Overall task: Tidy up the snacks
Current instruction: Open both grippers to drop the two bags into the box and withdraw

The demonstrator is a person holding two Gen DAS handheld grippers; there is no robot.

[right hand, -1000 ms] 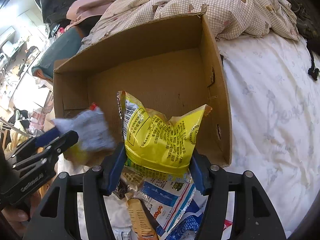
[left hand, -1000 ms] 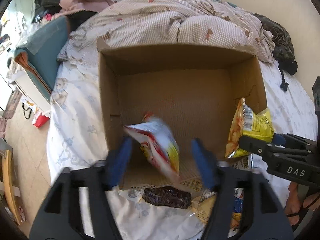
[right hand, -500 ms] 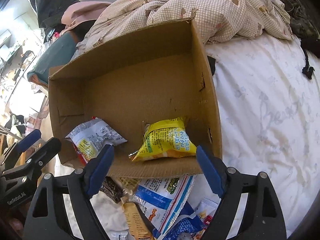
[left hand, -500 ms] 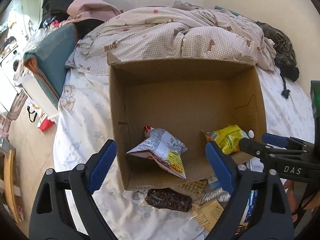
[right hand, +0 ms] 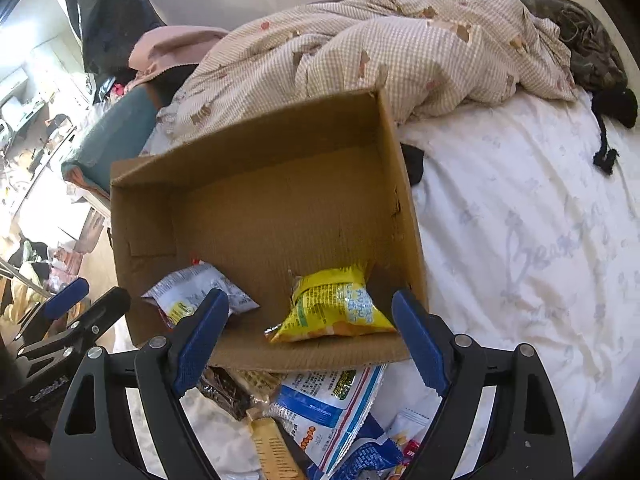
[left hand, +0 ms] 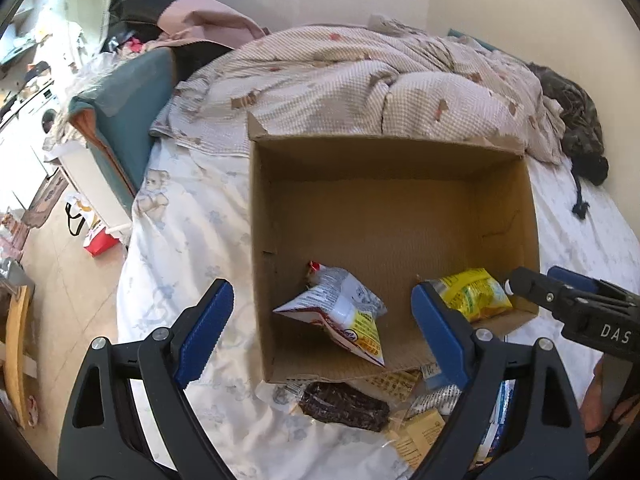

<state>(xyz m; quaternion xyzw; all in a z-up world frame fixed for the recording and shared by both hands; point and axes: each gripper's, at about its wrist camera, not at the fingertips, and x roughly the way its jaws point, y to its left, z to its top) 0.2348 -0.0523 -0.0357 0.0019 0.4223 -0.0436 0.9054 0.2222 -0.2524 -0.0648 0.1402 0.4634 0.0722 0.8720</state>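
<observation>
An open cardboard box lies on the bed, also in the right wrist view. Inside at the near edge lie a white-and-red snack bag and a yellow snack bag. My left gripper is open and empty, just in front of the box. My right gripper is open and empty above the near box wall. Loose snacks lie before the box: a dark brown packet, a blue-and-white bag, a tan bar.
A crumpled checked quilt lies behind the box. A dark garment sits at the far right of the white sheet. The bed's left edge drops to the floor, with a teal cushion beside it.
Both grippers opened and let their bags fall into the box. Both then pulled back toward me, away from the box.
</observation>
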